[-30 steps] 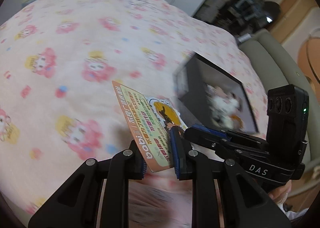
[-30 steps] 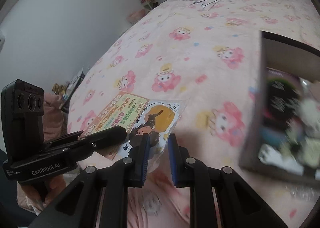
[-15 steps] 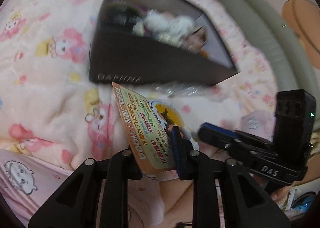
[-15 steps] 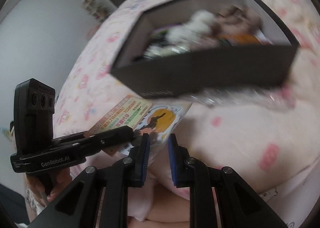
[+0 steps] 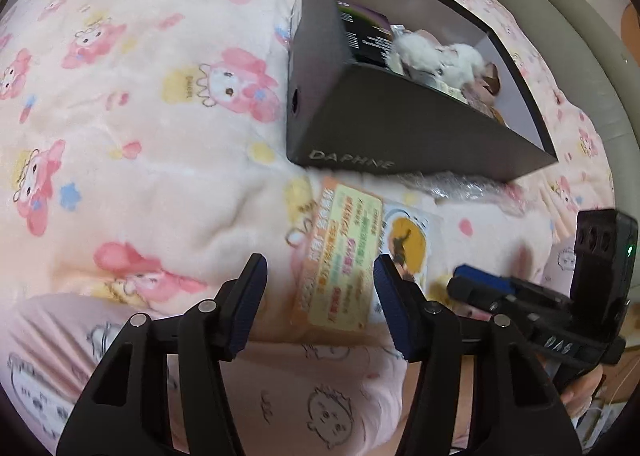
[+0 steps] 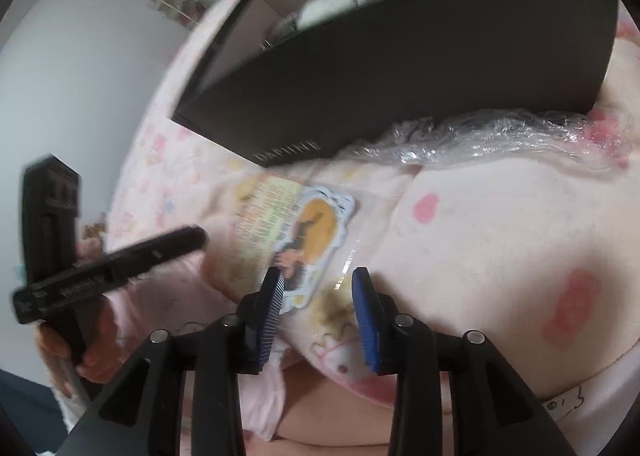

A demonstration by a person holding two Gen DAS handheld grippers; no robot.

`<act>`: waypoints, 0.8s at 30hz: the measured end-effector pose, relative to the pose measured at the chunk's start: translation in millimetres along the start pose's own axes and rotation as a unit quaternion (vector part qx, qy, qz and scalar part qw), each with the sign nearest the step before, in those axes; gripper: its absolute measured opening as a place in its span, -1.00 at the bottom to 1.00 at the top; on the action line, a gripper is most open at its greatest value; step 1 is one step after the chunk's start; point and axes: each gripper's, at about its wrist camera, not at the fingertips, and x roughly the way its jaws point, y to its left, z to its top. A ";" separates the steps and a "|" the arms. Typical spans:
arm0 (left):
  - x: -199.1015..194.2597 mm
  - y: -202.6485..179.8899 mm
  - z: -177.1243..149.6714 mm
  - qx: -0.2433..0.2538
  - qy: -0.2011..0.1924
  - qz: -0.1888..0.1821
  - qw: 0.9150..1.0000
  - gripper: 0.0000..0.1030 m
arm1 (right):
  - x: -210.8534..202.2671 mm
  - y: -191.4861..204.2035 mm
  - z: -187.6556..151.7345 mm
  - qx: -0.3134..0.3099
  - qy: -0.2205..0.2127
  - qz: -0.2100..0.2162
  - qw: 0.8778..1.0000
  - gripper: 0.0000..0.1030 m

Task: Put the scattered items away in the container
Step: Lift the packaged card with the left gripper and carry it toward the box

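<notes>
A flat printed packet (image 5: 344, 252) is shown lying on the pink blanket (image 5: 152, 159), just in front of the dark box (image 5: 400, 127) and outside it. Its long axis runs away from the fingers toward the box. Both the left gripper (image 5: 320, 302) and the right gripper (image 6: 318, 314), whose jaws have just been opening, are seen parted and empty, the packet's near end lying between them. The packet's print is blurred; crinkled clear film (image 6: 480, 135) is partly hidden beneath the box.
</notes>
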 end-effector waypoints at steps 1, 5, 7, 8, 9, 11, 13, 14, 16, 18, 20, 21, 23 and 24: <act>4.4 0.7 1.9 0.000 0.001 -0.007 1.000 0.08 | 3.7 0.4 -0.1 0.002 0.004 -0.013 1.000 -0.39; 29.5 -2.0 8.9 -0.002 0.023 -0.010 1.000 0.07 | 8.0 2.4 -2.2 0.003 0.007 -0.019 1.000 -0.26; 41.4 -4.1 7.6 -0.002 0.038 0.000 0.999 0.05 | 16.4 3.4 -0.3 -0.002 0.017 -0.008 1.000 0.00; 45.7 -4.8 5.5 -0.004 0.045 0.001 0.999 0.01 | 21.1 4.7 0.9 -0.006 0.019 -0.005 1.000 0.05; 47.2 -6.9 2.7 -0.001 0.049 0.000 0.999 0.01 | 25.0 5.7 2.2 -0.011 0.017 -0.007 1.000 0.05; 41.9 -14.3 -3.2 0.020 0.047 -0.004 0.999 -0.04 | 26.1 8.0 3.6 -0.016 0.012 -0.006 1.000 0.04; 32.8 -18.0 -6.8 0.034 0.038 -0.005 0.999 -0.07 | 19.5 10.9 3.2 -0.022 -0.003 0.009 1.000 -0.01; 30.1 -16.2 -6.8 0.030 0.034 -0.006 0.999 -0.09 | 19.0 10.1 3.6 -0.022 -0.007 0.013 1.000 -0.02; 31.4 -7.8 -4.8 0.012 0.035 -0.010 0.999 -0.26 | 22.1 6.8 4.6 -0.014 -0.007 0.014 1.000 -0.02; 33.7 -4.4 -4.8 0.004 0.039 -0.004 0.999 -0.41 | 28.7 4.8 5.3 -0.011 0.002 0.010 1.000 -0.12; 28.3 -9.1 -7.2 0.010 0.032 -0.005 0.999 -0.42 | 29.6 9.9 5.6 -0.019 0.001 0.009 1.000 -0.26; 23.8 -12.4 -8.5 0.014 0.027 -0.003 1.000 -0.42 | 26.7 13.1 5.5 -0.025 -0.001 0.014 1.000 -0.34; 10.1 -18.9 -9.9 0.019 0.017 -0.011 1.000 -0.43 | 17.9 16.0 5.1 -0.028 -0.009 0.019 0.999 -0.34; 2.0 -21.9 -9.9 0.020 0.010 -0.022 1.000 -0.43 | 11.0 16.3 5.0 -0.029 -0.016 0.015 0.999 -0.34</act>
